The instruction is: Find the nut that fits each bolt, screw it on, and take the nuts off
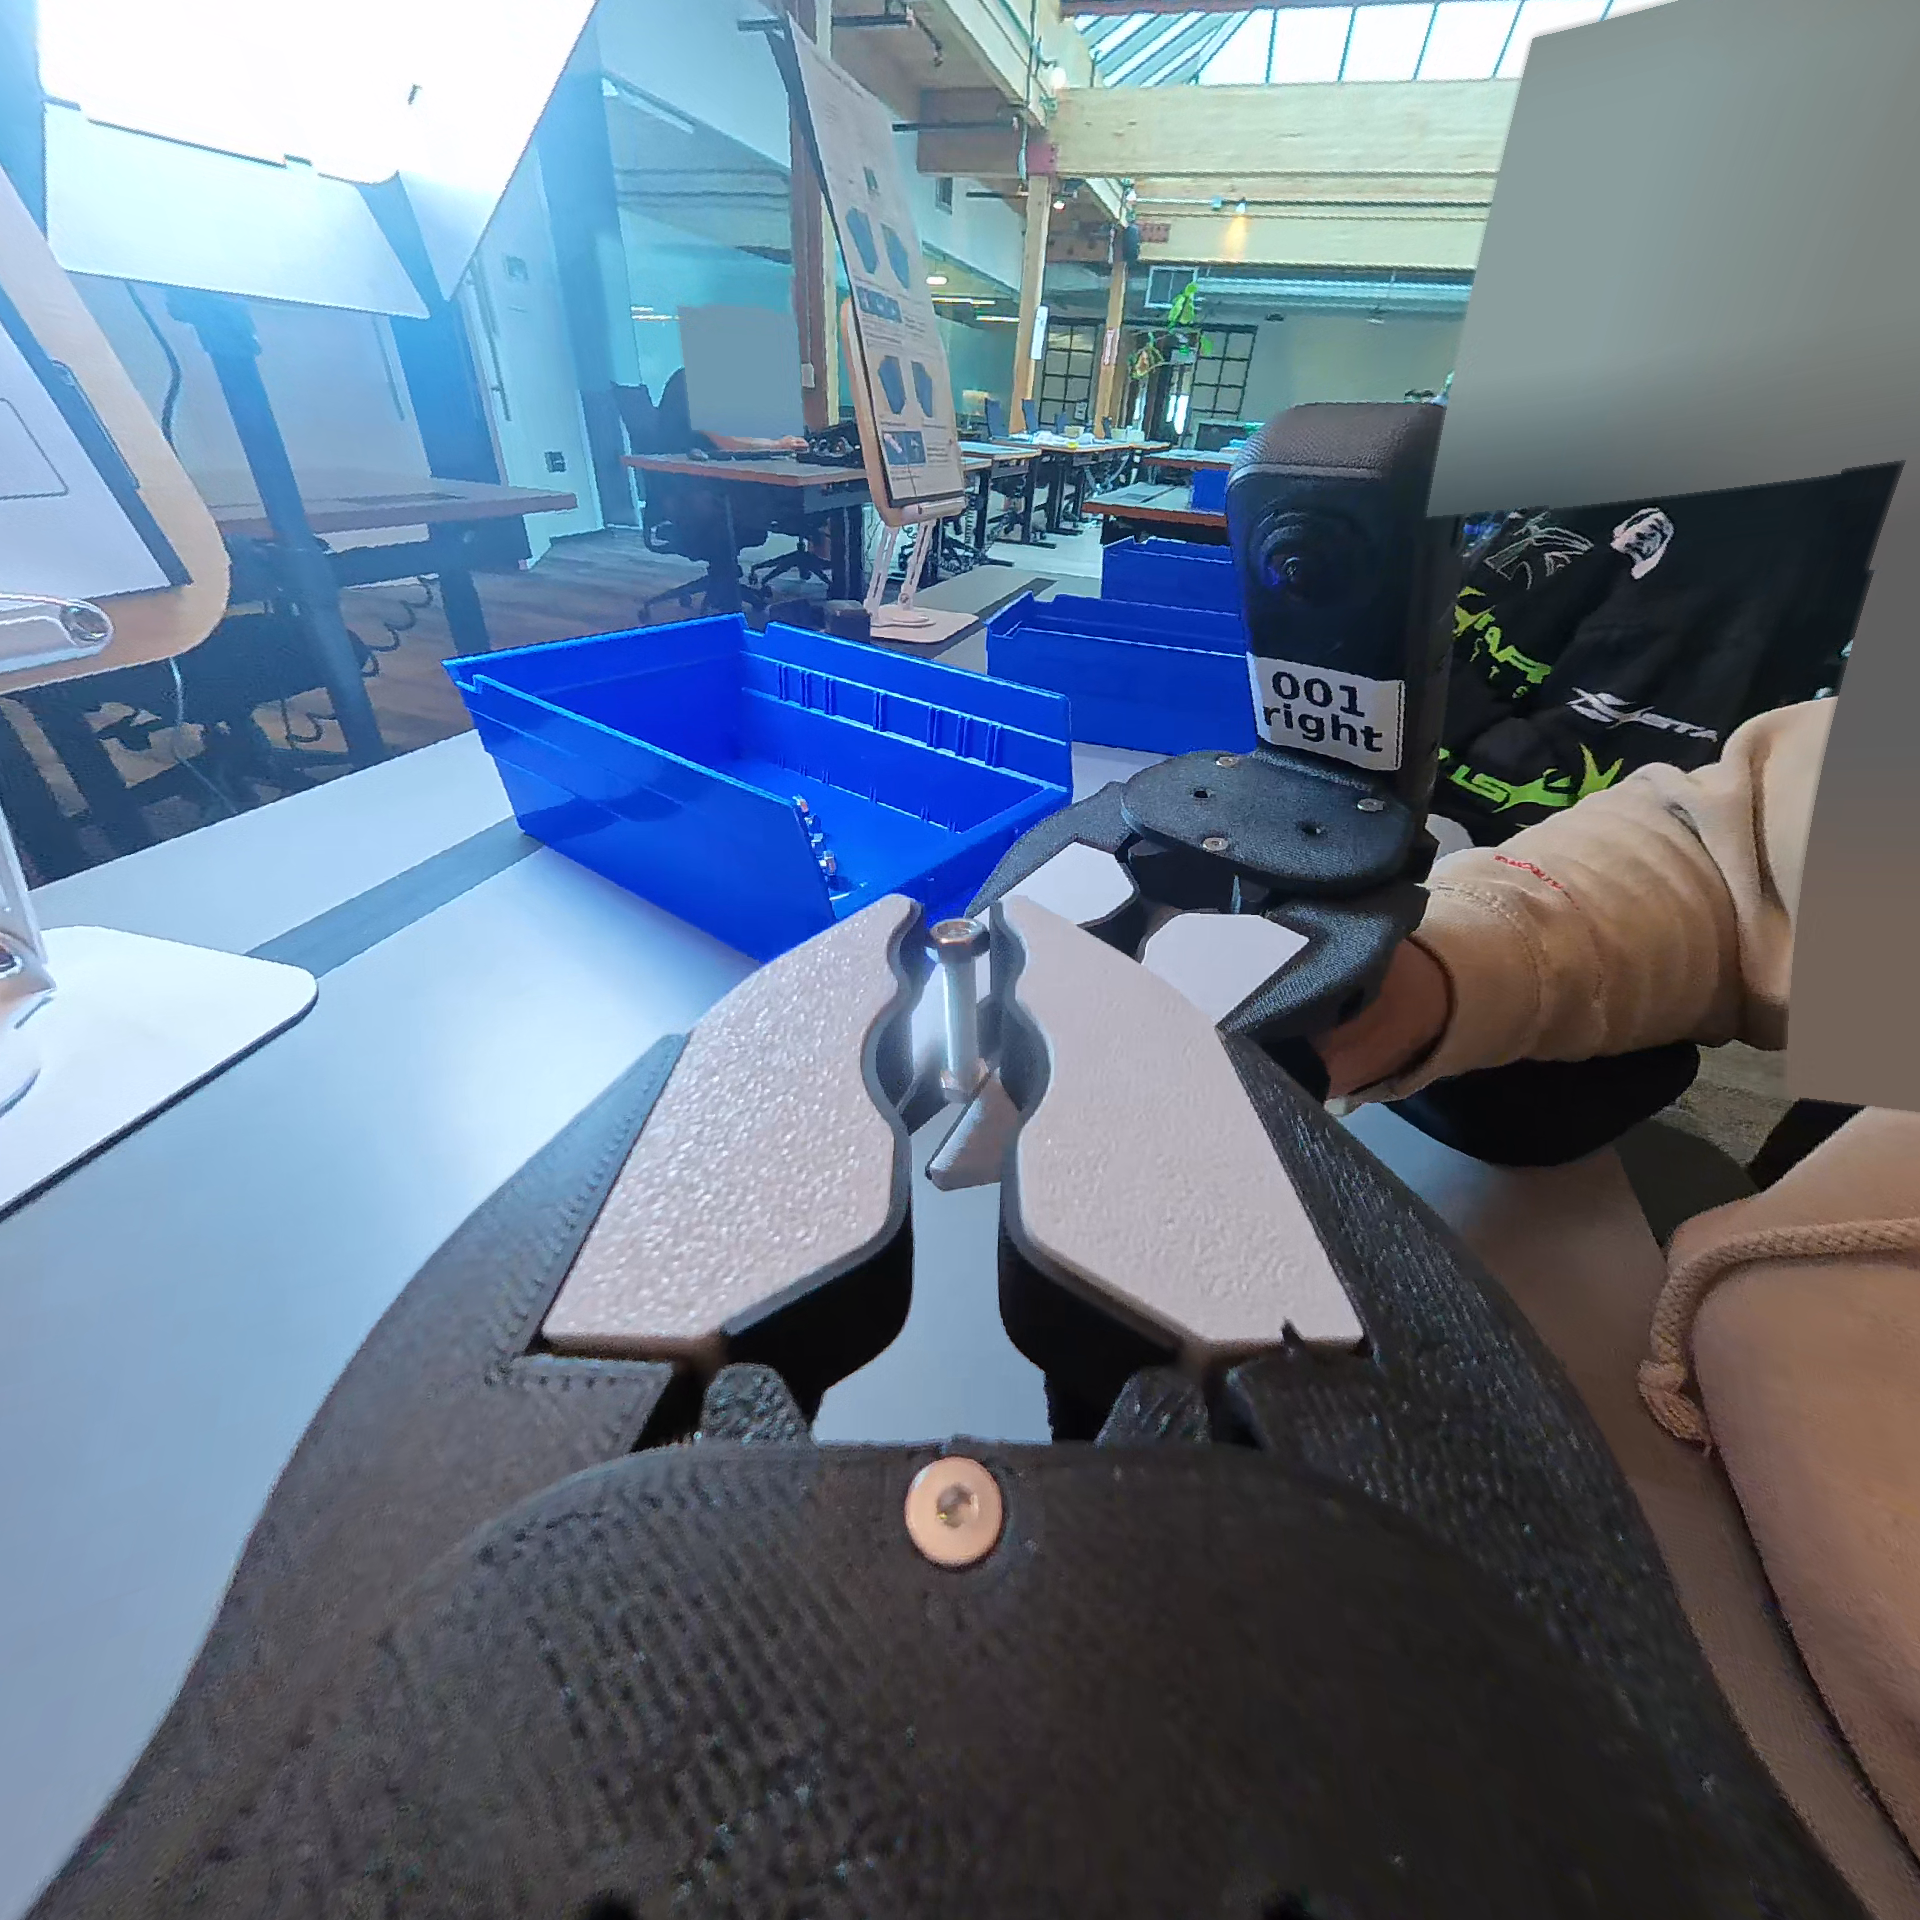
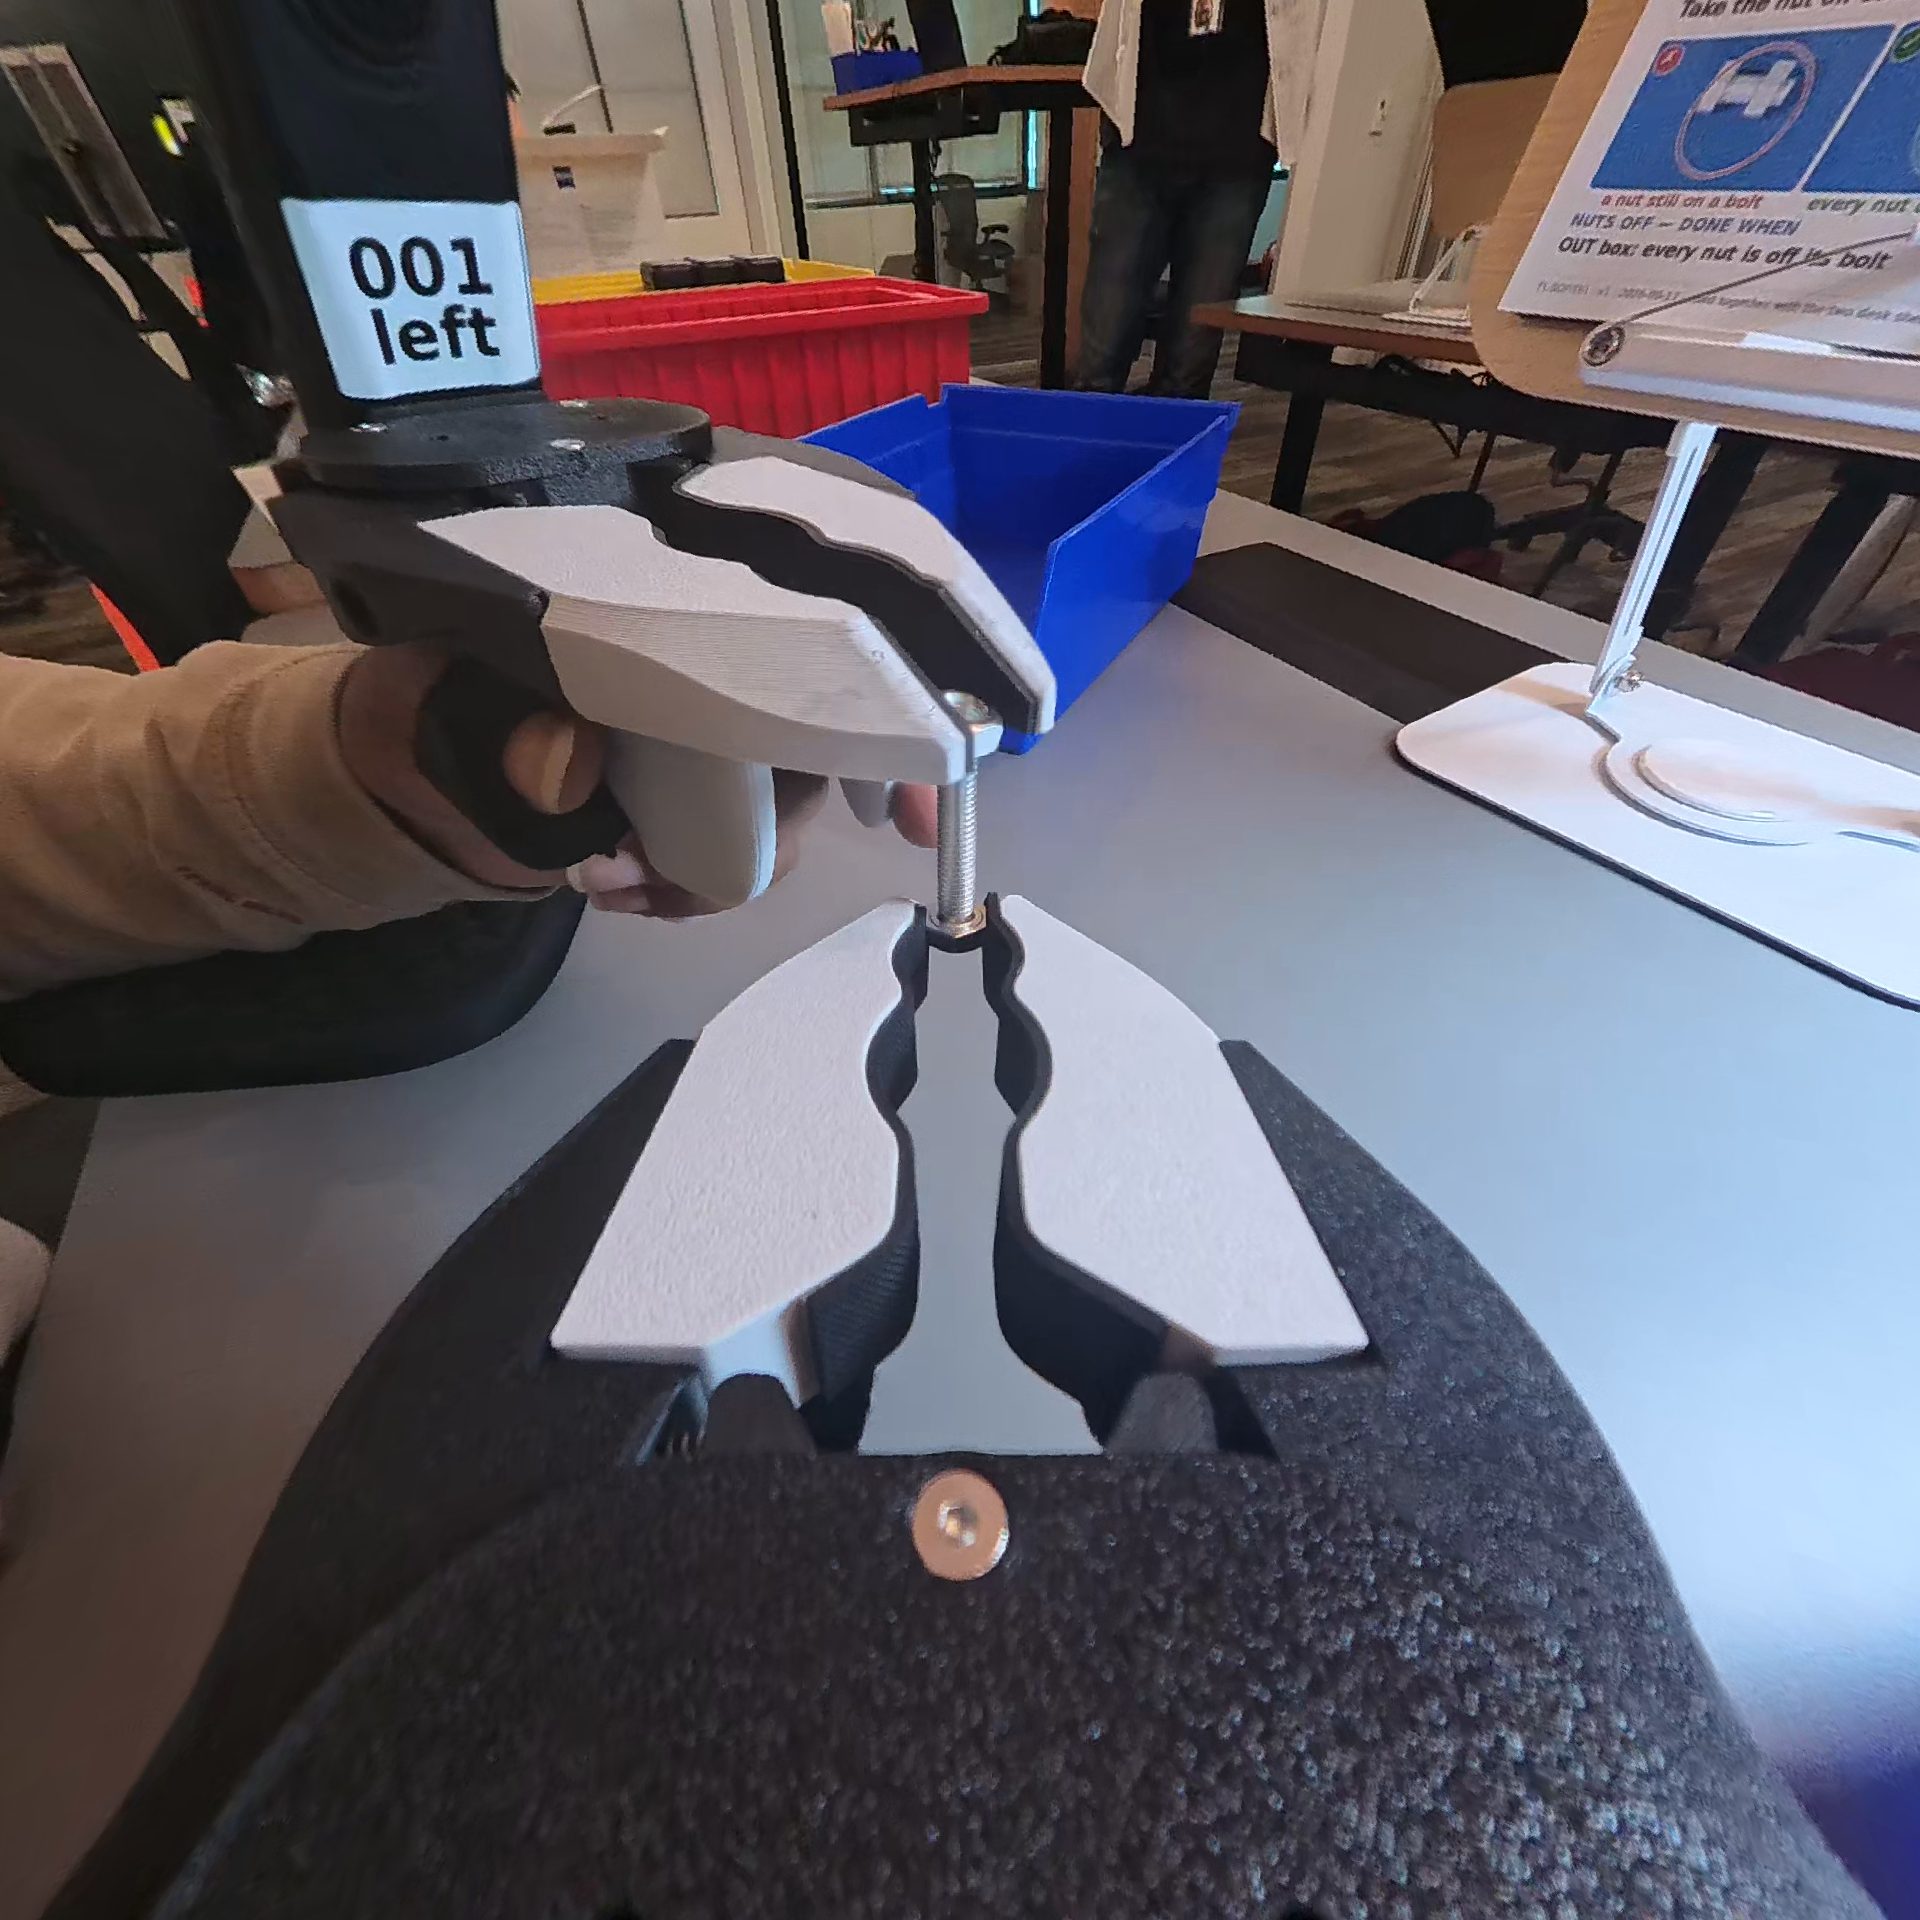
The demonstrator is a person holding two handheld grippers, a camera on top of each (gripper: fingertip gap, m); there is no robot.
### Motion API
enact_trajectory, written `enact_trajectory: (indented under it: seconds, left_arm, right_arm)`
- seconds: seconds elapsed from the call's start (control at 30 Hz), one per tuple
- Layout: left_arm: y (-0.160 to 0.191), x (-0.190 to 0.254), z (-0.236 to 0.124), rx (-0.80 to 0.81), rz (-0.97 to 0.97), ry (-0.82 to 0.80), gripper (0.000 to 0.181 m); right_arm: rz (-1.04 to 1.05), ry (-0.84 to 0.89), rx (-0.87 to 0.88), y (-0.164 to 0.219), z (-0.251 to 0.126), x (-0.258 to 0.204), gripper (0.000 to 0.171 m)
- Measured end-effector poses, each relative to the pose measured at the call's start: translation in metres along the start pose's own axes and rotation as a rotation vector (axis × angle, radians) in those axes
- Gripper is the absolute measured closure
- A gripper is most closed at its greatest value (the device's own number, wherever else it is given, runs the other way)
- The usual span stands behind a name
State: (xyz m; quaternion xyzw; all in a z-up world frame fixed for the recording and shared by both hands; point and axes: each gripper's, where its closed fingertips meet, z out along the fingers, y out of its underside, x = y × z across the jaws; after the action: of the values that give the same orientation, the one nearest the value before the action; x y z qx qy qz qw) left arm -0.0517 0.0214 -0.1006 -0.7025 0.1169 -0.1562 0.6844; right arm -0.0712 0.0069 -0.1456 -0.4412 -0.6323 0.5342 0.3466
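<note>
Two grippers over grey table (image 2: 1299,935) | left gripper (image 2: 987,717) clenched on bolt (image 2: 958,831) head, shank hanging down | right gripper (image 2: 961,920) pinching nut (image 2: 958,923) at bolt's lower end | blue bin (image 1: 644,758) beyond bolt: few small metal pieces (image 1: 816,831) against its near wall

A pale grey surface (image 2: 1351,1039) carries everything here; a dark seam strip (image 1: 395,904) crosses it. A blue bin (image 1: 727,769) sits directly on it, open at its near end, with a few small metal pieces (image 1: 816,831) lying inside near that end; further blue bins (image 1: 1101,665) rest behind it. A white flat stand base (image 2: 1662,831) lies on the surface to one side, holding a tilted board with a printed sheet (image 2: 1714,187).
</note>
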Motion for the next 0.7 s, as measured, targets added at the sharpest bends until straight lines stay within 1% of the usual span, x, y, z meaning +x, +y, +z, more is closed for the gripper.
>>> enact_trajectory:
  seconds: [0.23,0.33,0.43,0.53,0.63,0.7]
  left_arm:
    - [-0.024,-0.014,-0.013,0.112,0.034,-0.112,0.170]
    - [-0.022,-0.025,-0.018,0.102,0.023,-0.145,0.170]
    - [-0.010,-0.038,-0.019,0.047,0.074,-0.206,0.170]
    - [0.000,-0.044,-0.018,0.014,0.077,-0.223,0.170]
    - [0.001,-0.045,-0.019,0.011,0.057,-0.216,0.170]
    - [-0.001,-0.044,-0.020,0.014,0.064,-0.211,0.170]
  right_arm:
    - [0.026,0.009,-0.014,0.007,0.004,0.003,0.161]
    - [0.034,0.019,-0.005,0.004,0.001,0.008,0.161]
    - [0.040,0.054,-0.005,-0.004,-0.008,0.027,0.161]
    - [0.025,0.168,-0.014,-0.022,-0.036,0.076,0.161]
    - [0.015,0.346,-0.113,-0.037,-0.085,0.149,0.161]
    - [0.055,0.442,-0.230,-0.035,-0.117,0.198,0.161]
